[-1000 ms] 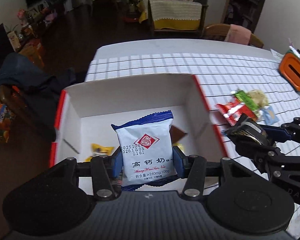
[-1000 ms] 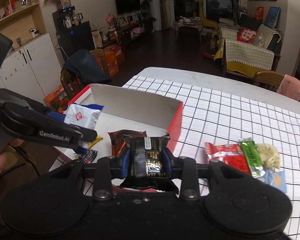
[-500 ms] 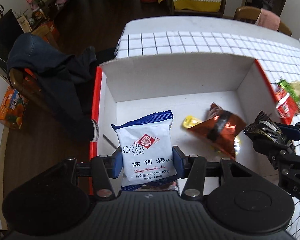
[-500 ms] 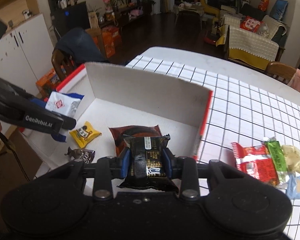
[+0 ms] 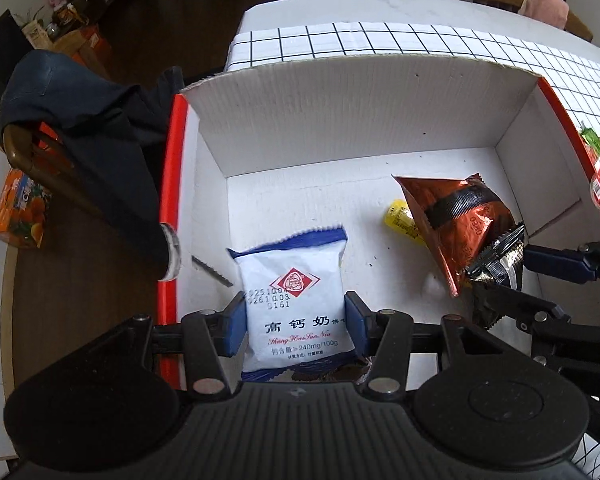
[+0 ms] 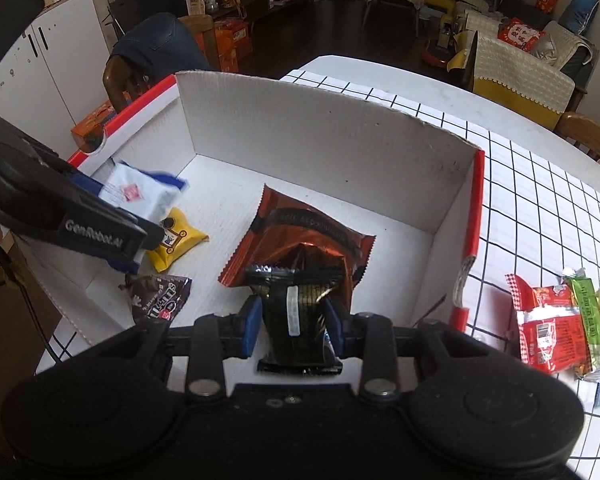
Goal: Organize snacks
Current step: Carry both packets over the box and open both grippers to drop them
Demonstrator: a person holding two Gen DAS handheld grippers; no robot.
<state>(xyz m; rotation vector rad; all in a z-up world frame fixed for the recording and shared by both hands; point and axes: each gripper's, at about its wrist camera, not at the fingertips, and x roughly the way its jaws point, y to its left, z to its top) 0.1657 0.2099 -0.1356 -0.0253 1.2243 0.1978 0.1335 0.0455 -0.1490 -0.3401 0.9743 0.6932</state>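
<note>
My left gripper [image 5: 296, 326] is shut on a white and blue biscuit packet [image 5: 296, 300] and holds it low inside the white cardboard box [image 5: 360, 112], near its left wall. My right gripper [image 6: 294, 326] is shut on a black and gold snack packet [image 6: 296, 316], held inside the same box [image 6: 320, 128] just above an orange-brown foil packet [image 6: 300, 232]. The right gripper and its packet also show in the left wrist view [image 5: 500, 264]. The left gripper and white packet [image 6: 140, 192] show at the left of the right wrist view.
In the box lie a yellow packet [image 6: 178, 240] and a brown M&M's bag [image 6: 160, 300]. Several loose snacks, red [image 6: 548, 328] and green [image 6: 586, 308], lie on the checked tablecloth [image 6: 540, 208] right of the box. A chair with a dark jacket [image 5: 80, 120] stands left of the table.
Both grippers have moved forward and down into the box with their packets still held. The right gripper's packet now hangs just over the orange-brown packet.
</note>
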